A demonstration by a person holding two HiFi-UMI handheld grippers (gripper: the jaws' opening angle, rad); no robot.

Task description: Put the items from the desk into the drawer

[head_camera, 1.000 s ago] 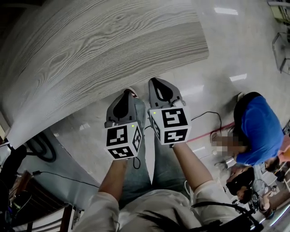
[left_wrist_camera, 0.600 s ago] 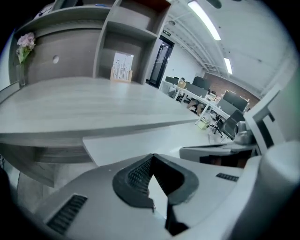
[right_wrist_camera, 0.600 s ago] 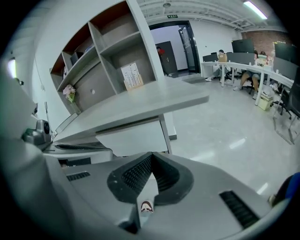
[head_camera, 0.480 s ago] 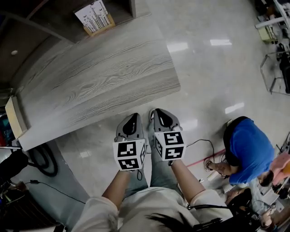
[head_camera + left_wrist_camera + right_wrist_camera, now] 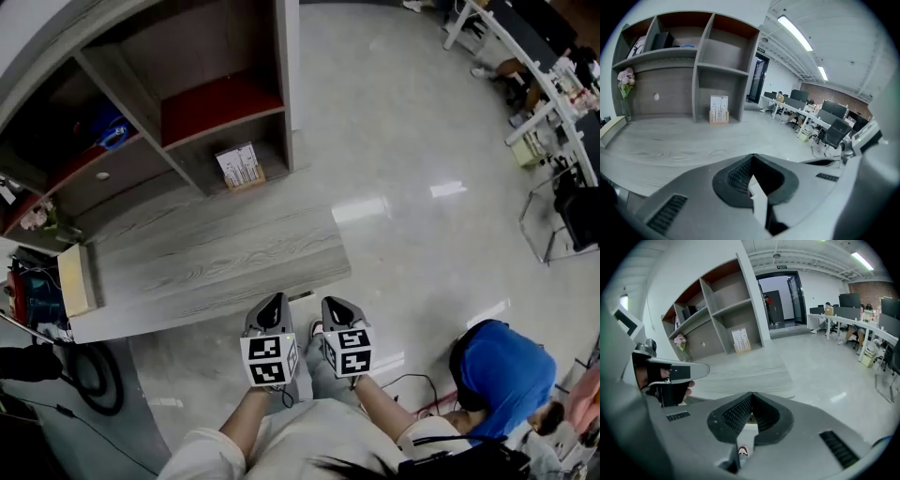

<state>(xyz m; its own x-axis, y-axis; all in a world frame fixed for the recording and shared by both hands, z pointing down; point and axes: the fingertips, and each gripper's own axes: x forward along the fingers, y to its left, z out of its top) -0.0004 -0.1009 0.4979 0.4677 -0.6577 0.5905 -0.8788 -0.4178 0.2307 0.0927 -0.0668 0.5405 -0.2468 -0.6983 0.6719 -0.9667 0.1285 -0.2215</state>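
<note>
The grey wood desk (image 5: 216,262) lies ahead of both grippers, with a shelf unit (image 5: 187,103) on its far side. A small box of printed cards (image 5: 238,167) stands on the desk by the shelf and shows again in the left gripper view (image 5: 718,110). A beige box (image 5: 74,279) lies at the desk's left end, beside pink flowers (image 5: 626,77). My left gripper (image 5: 275,300) and right gripper (image 5: 333,304) hover side by side in front of the desk's near edge. Both are shut with nothing between the jaws (image 5: 752,157) (image 5: 751,394). No drawer is in view.
A person in a blue top (image 5: 502,370) crouches on the floor at the right. Black cables (image 5: 89,375) coil on the floor at the left. Office desks and chairs (image 5: 553,84) stand at the far right. A blue object (image 5: 111,134) sits on an upper shelf.
Both grippers have risen together, still shut and side by side. The head view has pulled back, so the desk looks smaller and the shelf unit has come into view.
</note>
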